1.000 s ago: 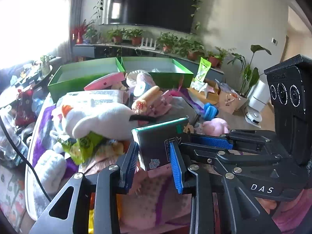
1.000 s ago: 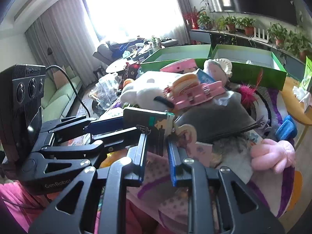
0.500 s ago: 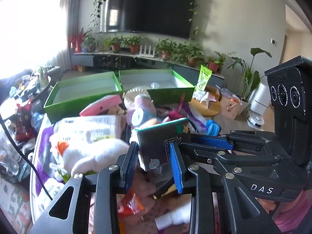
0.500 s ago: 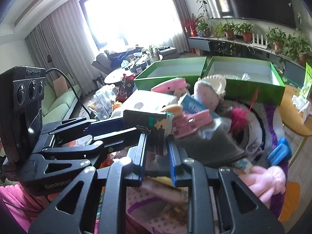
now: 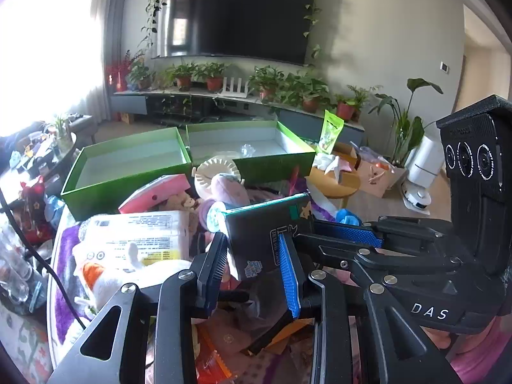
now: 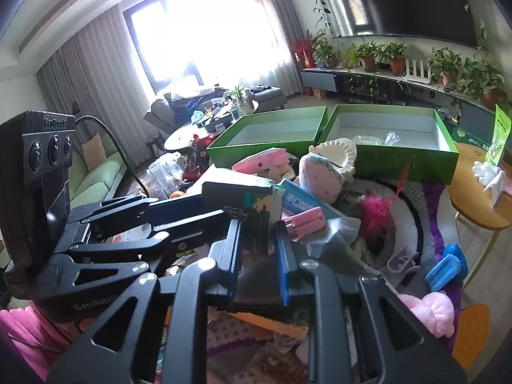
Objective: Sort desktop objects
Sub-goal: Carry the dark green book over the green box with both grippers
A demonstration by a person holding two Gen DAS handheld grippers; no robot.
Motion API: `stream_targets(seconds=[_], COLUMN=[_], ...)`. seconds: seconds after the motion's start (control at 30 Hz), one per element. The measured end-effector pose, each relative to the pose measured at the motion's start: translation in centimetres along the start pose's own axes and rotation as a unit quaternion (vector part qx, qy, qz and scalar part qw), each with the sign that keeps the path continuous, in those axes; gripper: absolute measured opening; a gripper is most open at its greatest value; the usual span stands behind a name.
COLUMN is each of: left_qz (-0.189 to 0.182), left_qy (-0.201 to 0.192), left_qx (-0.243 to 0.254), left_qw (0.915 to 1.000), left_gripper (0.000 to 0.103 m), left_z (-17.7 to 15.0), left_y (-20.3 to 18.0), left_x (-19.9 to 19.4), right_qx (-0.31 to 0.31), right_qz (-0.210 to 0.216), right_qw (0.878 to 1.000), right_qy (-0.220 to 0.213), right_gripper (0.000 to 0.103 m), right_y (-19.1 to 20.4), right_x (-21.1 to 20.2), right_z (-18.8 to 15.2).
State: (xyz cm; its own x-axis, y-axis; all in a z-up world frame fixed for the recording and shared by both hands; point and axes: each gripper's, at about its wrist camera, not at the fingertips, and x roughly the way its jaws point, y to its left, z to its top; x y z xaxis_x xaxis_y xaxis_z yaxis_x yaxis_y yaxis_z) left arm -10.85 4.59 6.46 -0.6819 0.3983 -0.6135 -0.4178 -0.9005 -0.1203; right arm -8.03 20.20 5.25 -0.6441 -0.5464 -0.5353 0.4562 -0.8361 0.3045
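Lying at the far left of the left wrist view, a green box (image 5: 128, 163) sits open-topped beside a second green box (image 5: 256, 147), the two touching along one side at the far edge of the cluttered table (image 5: 54, 275). Nearer, on the left, a white plush toy (image 5: 128, 275) with an orange patch rests under a white printed packet (image 5: 140, 233), with a pink case (image 5: 153, 192) just beyond them. In the middle, the left gripper (image 5: 252, 265) pinches the near end of a dark box with a teal edge (image 5: 265, 227), its blue pads pressed against both faces, holding it above the heap. From the right, the right gripper (image 5: 345, 232) reaches across and clamps the same box at its right end. The right wrist view shows that gripper's pads (image 6: 281, 256) closed on the dark box, with the left gripper's black frame coming in from the left. Right of the box lie a pink clip (image 6: 304, 220), a blue booklet (image 6: 304, 201), a pink feather toy (image 6: 374, 217), and, further right near the table edge, a blue object (image 6: 444, 268) and a pink plush (image 6: 432, 310).
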Motion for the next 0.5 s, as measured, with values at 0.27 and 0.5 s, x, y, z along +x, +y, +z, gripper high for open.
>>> stream_targets(seconds=[0.27, 0.5], left_qz=[-0.002, 0.002], left_qy=[-0.005, -0.012], left_qx=[0.015, 0.032], left_qw=[0.9999, 0.9994], left_gripper=[0.032, 0.032], left_z=[1.2, 3.0], left_y=[-0.5, -0.8], left_x=[0.4, 0.9], right_qx=[0.003, 0.003], right_qz=[-0.005, -0.013], right_qw=[1.000, 1.000], right_qy=[-0.009, -0.024], right_gripper=[0.022, 0.021], right_y=[-0.6, -1.2], right_x=[-0.2, -0.6], right_z=[0.8, 2.0])
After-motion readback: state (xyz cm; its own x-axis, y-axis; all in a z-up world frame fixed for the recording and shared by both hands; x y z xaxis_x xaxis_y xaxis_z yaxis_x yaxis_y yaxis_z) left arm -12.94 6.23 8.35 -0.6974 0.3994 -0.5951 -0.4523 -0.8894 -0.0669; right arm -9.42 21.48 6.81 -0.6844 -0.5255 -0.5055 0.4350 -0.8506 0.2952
